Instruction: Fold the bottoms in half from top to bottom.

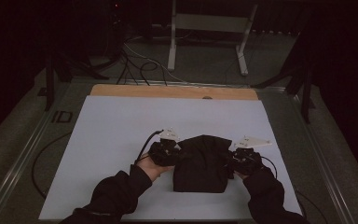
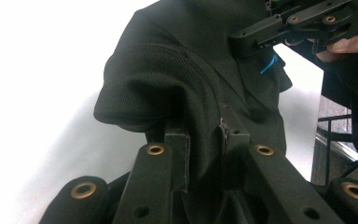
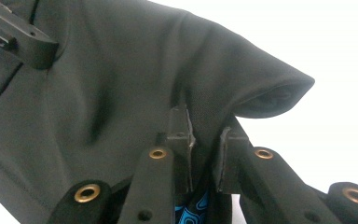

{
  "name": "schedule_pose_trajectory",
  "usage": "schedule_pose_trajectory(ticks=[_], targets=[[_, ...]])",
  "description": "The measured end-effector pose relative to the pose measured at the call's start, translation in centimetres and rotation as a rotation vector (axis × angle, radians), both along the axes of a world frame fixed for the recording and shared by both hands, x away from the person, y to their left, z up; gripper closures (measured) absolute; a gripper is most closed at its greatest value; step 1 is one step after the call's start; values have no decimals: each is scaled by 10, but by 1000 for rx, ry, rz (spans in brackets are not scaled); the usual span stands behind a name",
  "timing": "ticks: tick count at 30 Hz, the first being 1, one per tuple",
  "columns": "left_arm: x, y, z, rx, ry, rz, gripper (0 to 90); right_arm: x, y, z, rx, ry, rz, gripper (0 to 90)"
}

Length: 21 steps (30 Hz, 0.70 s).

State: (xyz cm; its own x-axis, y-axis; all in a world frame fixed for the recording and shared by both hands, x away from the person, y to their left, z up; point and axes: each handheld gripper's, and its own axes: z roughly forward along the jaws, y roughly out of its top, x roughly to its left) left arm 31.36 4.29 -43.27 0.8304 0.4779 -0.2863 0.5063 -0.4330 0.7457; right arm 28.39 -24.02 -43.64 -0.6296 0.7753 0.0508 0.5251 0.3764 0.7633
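Here, both grippers are clamped on the same black garment (image 1: 200,163). The left gripper (image 2: 204,140) has its jaws closed on a stitched seam near a rolled edge. The right gripper (image 3: 204,135) pinches a fold beside a similar rolled opening, with a blue patterned patch visible low between its jaws. The garment lies folded on the white table cover (image 1: 112,135), near the person's edge, between the left hand (image 1: 150,165) and the right sleeve (image 1: 268,191).

Handling: the fabric is soft, light and limp. It will sag and drape wherever unsupported. Seams and hems offer the firmest hold, since they resist slipping. The garment appears to be a shirt, though the dim overhead view leaves this uncertain.
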Motion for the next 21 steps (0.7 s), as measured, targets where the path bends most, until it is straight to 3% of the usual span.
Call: schedule_pose_trajectory(ticks=[21], targets=[[6, 42, 15, -2, -19, 46, 785, 16, 38, 10, 18, -41, 54, 791]])
